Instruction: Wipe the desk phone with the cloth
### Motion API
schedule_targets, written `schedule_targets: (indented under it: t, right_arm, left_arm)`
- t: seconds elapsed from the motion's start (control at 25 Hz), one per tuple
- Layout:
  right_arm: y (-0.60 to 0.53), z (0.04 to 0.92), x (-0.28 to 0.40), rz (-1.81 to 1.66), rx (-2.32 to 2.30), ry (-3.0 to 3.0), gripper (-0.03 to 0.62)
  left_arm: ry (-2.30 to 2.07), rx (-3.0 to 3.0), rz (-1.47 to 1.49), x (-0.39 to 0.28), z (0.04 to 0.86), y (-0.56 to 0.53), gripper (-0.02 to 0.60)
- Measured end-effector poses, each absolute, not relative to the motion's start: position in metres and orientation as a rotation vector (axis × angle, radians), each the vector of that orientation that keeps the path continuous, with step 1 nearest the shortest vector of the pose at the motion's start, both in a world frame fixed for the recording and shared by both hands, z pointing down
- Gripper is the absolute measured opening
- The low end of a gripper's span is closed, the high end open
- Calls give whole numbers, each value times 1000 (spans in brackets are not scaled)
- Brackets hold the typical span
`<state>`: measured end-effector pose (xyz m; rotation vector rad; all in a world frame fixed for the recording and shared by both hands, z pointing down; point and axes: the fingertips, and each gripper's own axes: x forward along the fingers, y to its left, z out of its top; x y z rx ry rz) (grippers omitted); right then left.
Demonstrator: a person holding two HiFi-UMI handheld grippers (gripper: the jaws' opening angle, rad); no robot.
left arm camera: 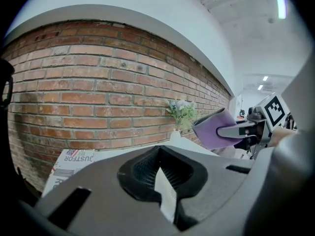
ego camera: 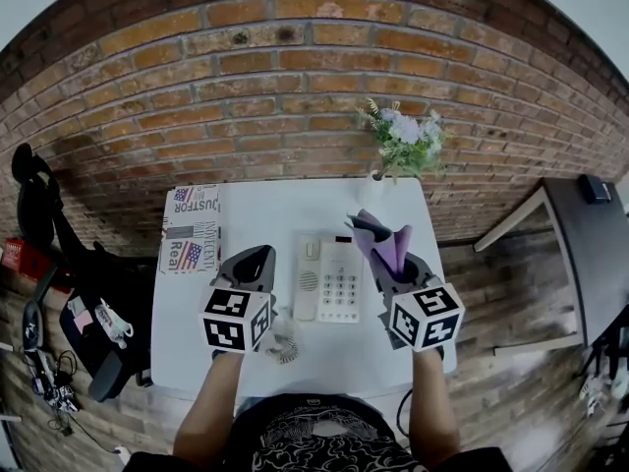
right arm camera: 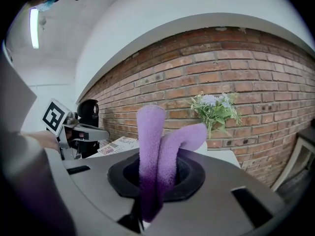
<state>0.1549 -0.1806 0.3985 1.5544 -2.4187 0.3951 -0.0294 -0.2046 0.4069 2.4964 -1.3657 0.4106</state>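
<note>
From my remote seat I see both grippers held above the near half of the white table (ego camera: 265,205); the right gripper (right arm camera: 147,205) has its jaws clamped on the purple cloth (right arm camera: 153,146), which stands up out of them in two folded lobes, one upright and the other bent over to the right; in the head view that cloth pokes forward over the table just to the right of the desk phone (ego camera: 329,278); the phone lies flat near the middle of the table between my two tools, with the handset in its cradle on the left side and the keypad on the right, and the cloth is not touching it; the phone's coiled cord (ego camera: 283,344) trails off its near-left corner toward the table edge; the left gripper (left arm camera: 158,170) has its jaws brought together with nothing between them, and it hovers just left of the phone; a folded newspaper (ego camera: 192,229) lies along the table's left edge; a small vase of flowers (ego camera: 405,141) stands at the far-right corner against the brick wall (ego camera: 246,77); a dark chair (ego camera: 98,303) draped with bags sits on the floor left of the table, and a dark side table (ego camera: 590,254) stands well off to the right.
</note>
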Motion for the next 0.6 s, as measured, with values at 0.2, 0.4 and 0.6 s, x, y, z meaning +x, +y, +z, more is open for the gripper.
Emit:
schedule_targets:
  t: [0.2, 0.4, 0.6]
  right_arm:
    - [-179, 398, 155, 394, 1554, -2423, 48]
    - [-178, 395, 156, 392, 1555, -2426, 48]
    - [-179, 397, 158, 395, 1550, -2424, 48]
  left_arm:
    - [-1353, 2495, 413, -28, 410, -203, 6]
    - [-1342, 2498, 420, -25, 412, -202, 6]
    - [-1336, 2493, 420, -23, 415, -201, 6]
